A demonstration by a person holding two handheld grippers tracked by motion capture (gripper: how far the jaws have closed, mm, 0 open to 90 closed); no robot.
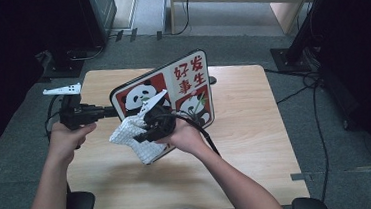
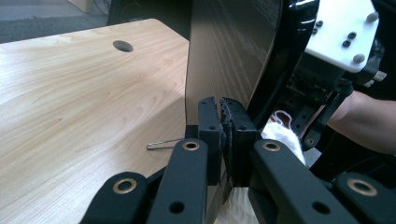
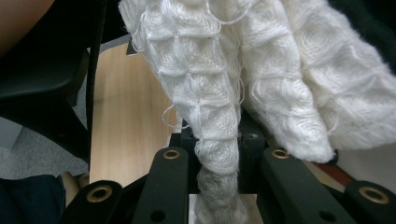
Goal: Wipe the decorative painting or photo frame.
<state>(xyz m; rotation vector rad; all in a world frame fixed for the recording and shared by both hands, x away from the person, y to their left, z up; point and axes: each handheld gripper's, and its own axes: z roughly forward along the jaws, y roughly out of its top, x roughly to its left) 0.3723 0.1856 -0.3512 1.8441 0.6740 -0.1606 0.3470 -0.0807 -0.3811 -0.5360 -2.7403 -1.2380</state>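
High view: the left gripper has its fingers clamped on the left edge of a rectangular panda-printed board with red Chinese characters, held tilted above the light wooden desk. The right gripper has its fingers closed tight on a white waffle-knit cloth against the board's lower left corner.

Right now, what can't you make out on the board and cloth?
- Board lower corner, high view: covered by the cloth and right hand-held gripper.
- Board's picture side, left gripper view: faces away; only its plain back shows.
- Cloth's extent, right gripper view: cut off by the top edge.
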